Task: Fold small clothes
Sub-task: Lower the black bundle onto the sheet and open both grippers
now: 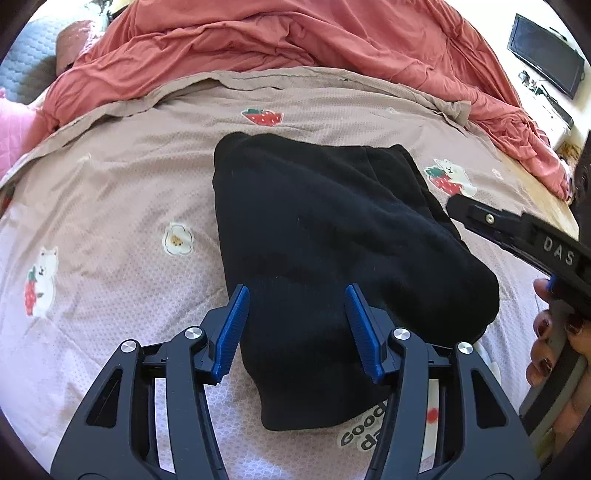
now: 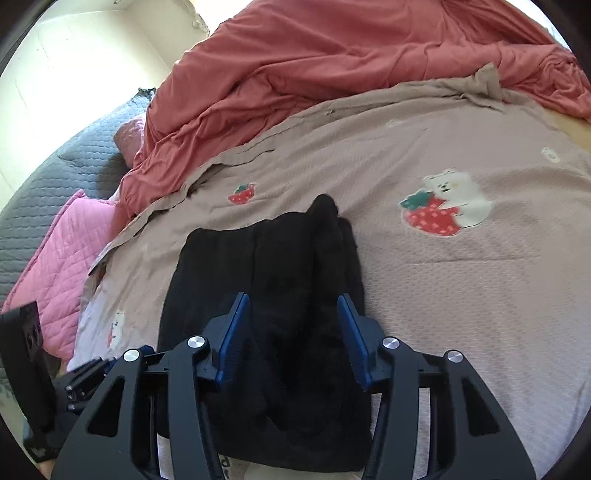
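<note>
Soft, limp black garment (image 1: 332, 240) lay mid-frame on the bedspread (image 1: 110, 206), best pinched at its near hem; left tongs (image 1: 295, 328) and right tongs (image 2: 293, 336) both gaped half-open, gripping nothing.

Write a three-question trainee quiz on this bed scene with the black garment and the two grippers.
1. True or false: the folded black fleece garment lies on the beige bedspread printed with strawberries and bears.
2. What lies bunched behind that bedspread? A) crumpled coral-red blanket B) green towel C) white pillow
3. Which view shows a hand with dark nail polish?

Key:
1. True.
2. A, the crumpled coral-red blanket.
3. The left wrist view: the hand holds the right gripper.
</note>
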The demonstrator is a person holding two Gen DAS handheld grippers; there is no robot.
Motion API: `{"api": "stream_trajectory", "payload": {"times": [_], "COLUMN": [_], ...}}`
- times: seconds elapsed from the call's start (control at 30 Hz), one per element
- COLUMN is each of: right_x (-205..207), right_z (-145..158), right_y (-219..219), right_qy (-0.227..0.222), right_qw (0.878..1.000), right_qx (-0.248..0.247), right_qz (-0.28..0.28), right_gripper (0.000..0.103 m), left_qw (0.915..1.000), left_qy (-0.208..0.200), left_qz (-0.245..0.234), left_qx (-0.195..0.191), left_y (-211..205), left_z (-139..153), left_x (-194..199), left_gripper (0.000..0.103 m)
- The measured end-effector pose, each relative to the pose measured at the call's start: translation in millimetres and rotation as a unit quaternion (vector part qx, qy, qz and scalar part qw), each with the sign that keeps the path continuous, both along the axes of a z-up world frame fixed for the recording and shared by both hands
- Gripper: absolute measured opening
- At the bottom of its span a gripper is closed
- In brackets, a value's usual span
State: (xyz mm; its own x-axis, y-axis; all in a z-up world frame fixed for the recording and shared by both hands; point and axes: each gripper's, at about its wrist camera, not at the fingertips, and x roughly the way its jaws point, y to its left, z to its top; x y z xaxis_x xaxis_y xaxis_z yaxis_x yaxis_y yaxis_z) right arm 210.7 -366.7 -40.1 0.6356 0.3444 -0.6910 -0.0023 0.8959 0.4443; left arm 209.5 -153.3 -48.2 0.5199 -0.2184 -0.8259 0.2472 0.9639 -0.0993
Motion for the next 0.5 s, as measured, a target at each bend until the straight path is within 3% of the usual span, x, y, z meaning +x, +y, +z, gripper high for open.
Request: {"api": "stream_trajectory", "payload": {"times": [0.23,0.37,0.4,0.43,0.5], "right_x": [25.6,34.0,34.1,34.0,30.7], "right_z": [-26.0,-32.8,-32.9,-32.3,-25.0], "right_y": [10.2,15.4,15.8,16.5,17.1], "right_qy": [0.047,0.042,0.04,0.037,0.025], "right_qw": [0.998,0.998,0.998,0.998,0.998], "right_qx": [-0.011,-0.023,-0.018,-0.01,-0.012], "right_qz": [0.035,0.045,0.048,0.056,0.063], "right_gripper": [0.048,0.048,0.029,0.019,0.011], "left_qw": [0.9999,0.9999,0.9999,0.9999,0.9999], "left_qy": [-0.007,-0.009,-0.009,-0.009,-0.011], "left_qz": [-0.007,-0.004,-0.003,-0.003,-0.001], "left_qx": [0.008,0.007,0.006,0.005,0.001], "left_y": [-2.2,-2.7,-2.4,-2.0,-1.7], "left_z": [-0.4,-1.7,-1.9,-1.9,-0.5], "left_x": [-3.5,-5.0,-4.8,-4.7,-5.6], "left_gripper": [0.047,0.047,0.047,0.047,0.047]}}
